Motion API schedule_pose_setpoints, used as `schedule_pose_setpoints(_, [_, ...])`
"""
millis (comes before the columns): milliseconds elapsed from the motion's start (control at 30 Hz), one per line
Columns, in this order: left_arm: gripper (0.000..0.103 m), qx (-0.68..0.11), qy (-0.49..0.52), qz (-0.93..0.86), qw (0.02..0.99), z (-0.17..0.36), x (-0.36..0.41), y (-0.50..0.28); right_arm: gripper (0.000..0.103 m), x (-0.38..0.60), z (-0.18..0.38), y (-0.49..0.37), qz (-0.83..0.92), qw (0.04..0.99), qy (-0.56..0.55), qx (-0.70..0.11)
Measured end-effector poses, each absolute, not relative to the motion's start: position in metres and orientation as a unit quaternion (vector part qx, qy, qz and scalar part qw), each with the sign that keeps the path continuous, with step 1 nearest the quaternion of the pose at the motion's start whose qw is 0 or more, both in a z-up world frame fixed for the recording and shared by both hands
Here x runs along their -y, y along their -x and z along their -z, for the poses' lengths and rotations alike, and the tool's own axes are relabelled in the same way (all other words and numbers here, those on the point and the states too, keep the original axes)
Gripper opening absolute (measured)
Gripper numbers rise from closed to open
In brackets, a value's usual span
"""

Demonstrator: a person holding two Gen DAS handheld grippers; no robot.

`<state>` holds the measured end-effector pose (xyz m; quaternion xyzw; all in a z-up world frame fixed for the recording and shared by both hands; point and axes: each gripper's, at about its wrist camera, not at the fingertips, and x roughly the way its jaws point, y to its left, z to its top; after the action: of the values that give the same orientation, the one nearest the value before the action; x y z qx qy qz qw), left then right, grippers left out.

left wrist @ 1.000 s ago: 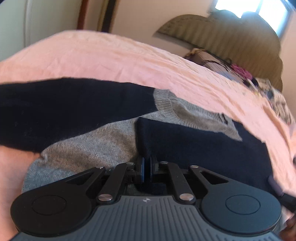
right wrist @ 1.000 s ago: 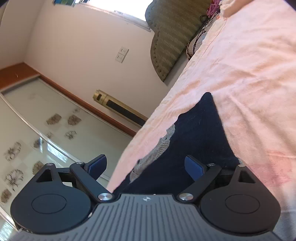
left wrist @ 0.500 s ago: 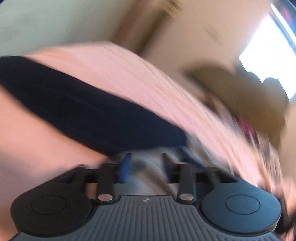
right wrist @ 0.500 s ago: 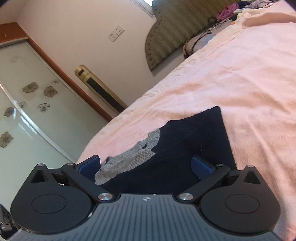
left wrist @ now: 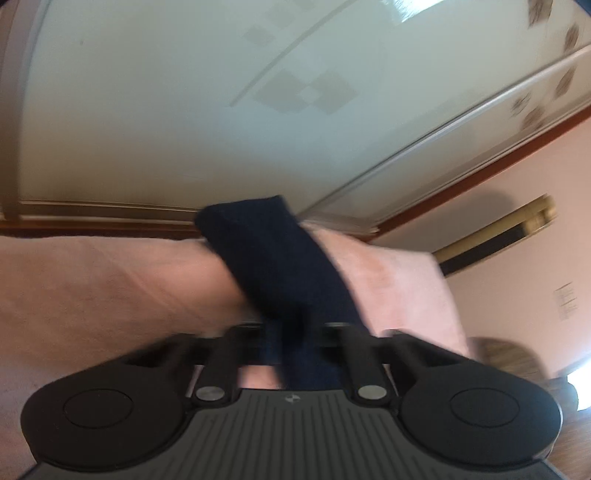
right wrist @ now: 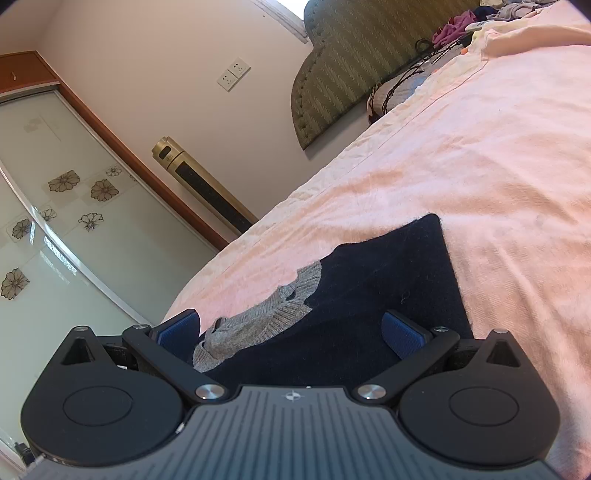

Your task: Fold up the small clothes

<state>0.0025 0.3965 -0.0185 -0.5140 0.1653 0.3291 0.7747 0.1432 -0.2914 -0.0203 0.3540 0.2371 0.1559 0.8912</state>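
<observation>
My left jaws point(left wrist: 295, 332) are clamped on a dark navy knit sleeve point(left wrist: 280, 266) of the small sweater; the frame's blurred, but the fabric clearly runs down between the two arms & the fingers are together on it. The sleeve stretches away from me across the pink bedsheet point(left wrist: 92, 288) toward the bed's edge, w/ the frosted glass wardrobe door point(left wrist: 184, 110) behind it & a gold tower unit point(left wrist: 498, 236) by the wall at right.

My right jaws point(right wrist: 291, 328) stand wide apart, nothing pressed by either blue pad point(right wrist: 402, 330). They hover just over the navy-and-grey knit sweater point(right wrist: 369, 306), which lies flat on the pink bedsheet point(right wrist: 480, 166) near the bed's edge. Its navy body fills the gap between my pads & ends in a corner pointing up the bed; the grey ribbed knit part point(right wrist: 258, 321) is bunched just beside my left-hand pad. Can't tell if the pads touch the fabric. Further off: green padded headboard point(right wrist: 351, 55), a heap of other clothes point(right wrist: 480, 22) at the bed's far end, white wall sockets point(right wrist: 233, 74).
</observation>
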Motion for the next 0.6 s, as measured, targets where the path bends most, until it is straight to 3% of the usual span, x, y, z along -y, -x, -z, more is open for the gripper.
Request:
schedule_pose_setpoints(167, [0.005, -0.154, 0.394, -0.285, 0.86, -0.025, -0.333, -0.033, 0.103, 0.292, 0.02, -0.143, -0.156, 0.891, -0.354, -0.237])
schedule_pose_setpoints(300, [0.003, -0.172, 0.225, -0.096, 0.954, -0.059, -0.199, -0.085, 0.103, 0.292, 0.021, -0.143, -0.157, 0.89, -0.358, -0.234])
schedule_pose_setpoints(433, [0.005, -0.255, 0.065, 0.098, 0.96, -0.031, -0.056, -0.113, 0.103, 0.294, 0.022, -0.141, -0.159, 0.888, -0.365, -0.229])
schedule_pose_setpoints(533, [0.008, -0.368, 0.021, 0.164, 0.915, 0.007, -0.006, -0.127, 0.103, 0.295, 0.022, -0.142, -0.161, 0.887, -0.367, -0.228])
schedule_pose_setpoints(600, [0.012, -0.358, 0.003, 0.172, 0.918, 0.011, 0.003, -0.113, 0.103, 0.295, 0.022, -0.142, -0.163, 0.887, -0.367, -0.229])
